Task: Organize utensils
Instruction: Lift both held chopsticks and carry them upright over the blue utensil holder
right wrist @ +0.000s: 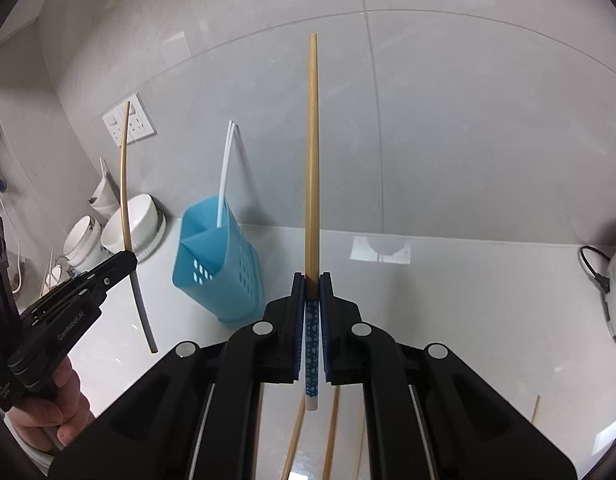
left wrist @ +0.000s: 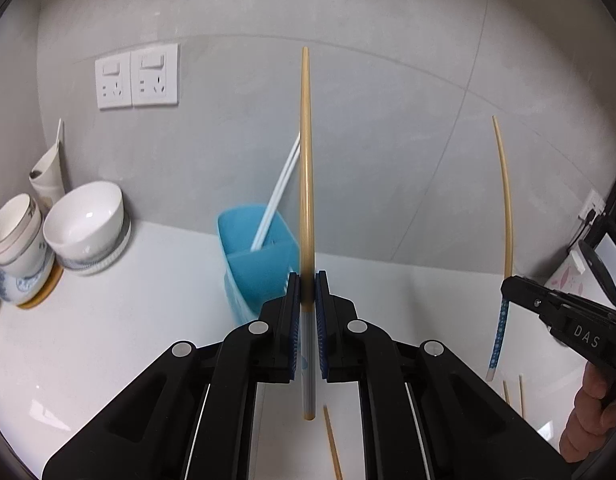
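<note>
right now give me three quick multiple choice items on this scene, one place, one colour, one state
1. Where do the white chopsticks stand?
A in the blue holder
B in a bowl
C flat on the counter

2. What colour is the handle of the right gripper's chopstick?
A plain red
B blue with white dots
C grey striped

3. How is the left gripper?
A open, empty
B shut on a chopstick
C shut on a spoon

Answers: A, they rise from the blue holder; B, the dotted handle shows between the fingers; B, the grey-handled chopstick is clamped.
</note>
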`<state>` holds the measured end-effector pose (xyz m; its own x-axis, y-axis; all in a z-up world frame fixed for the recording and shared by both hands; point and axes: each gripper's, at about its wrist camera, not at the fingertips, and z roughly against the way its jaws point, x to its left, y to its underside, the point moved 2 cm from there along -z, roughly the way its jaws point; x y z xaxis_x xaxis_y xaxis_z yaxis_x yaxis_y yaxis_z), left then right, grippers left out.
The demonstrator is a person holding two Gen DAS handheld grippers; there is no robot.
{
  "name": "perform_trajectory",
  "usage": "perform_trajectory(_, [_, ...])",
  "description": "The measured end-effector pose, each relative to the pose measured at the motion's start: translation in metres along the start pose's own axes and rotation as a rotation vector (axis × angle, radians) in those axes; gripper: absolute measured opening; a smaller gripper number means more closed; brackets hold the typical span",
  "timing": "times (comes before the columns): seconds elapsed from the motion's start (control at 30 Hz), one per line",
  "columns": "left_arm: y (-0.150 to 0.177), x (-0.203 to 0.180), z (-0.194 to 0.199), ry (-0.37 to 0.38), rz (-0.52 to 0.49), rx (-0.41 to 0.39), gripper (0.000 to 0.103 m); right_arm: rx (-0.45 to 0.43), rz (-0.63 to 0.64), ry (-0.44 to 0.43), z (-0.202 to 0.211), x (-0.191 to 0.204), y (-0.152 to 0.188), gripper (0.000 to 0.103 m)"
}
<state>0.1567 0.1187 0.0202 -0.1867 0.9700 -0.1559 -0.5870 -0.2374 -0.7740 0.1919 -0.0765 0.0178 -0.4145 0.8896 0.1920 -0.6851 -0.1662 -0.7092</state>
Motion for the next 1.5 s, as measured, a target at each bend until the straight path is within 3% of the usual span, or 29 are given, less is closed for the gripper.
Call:
perform_trajectory(0.33, [-0.035,0.013,-0.033,0.017,-0.037,-0.110,0.007,-0.070,0.039,-0.030,-0.027,0.022,-0.025,0.007])
perform_trajectory(0.5, [-0.042,0.019,-0.048,0.034,-0.048,-0.175,0.007,-0.069,0.034,-0.026,-0.041,0.025,-0.027,0.007])
perform_trajectory(0.73, [-0.036,0.027,-0.067,0.039,-0.054,-0.205,0.007,-0.066,0.031,-0.034,-0.046,0.025,-0.027,0.007])
perform_trajectory(1.1, [-0.011,0.025,-0.087,0.002,-0.066,-0.209,0.007,-0.049,0.035,-0.034,-0.056,0.027,-0.024,0.007])
perform_trajectory(1.5, [0.011,0.023,-0.109,-0.004,-0.105,-0.123,0.008,-0.026,0.022,-0.038,-0.064,0.025,-0.020,0.007])
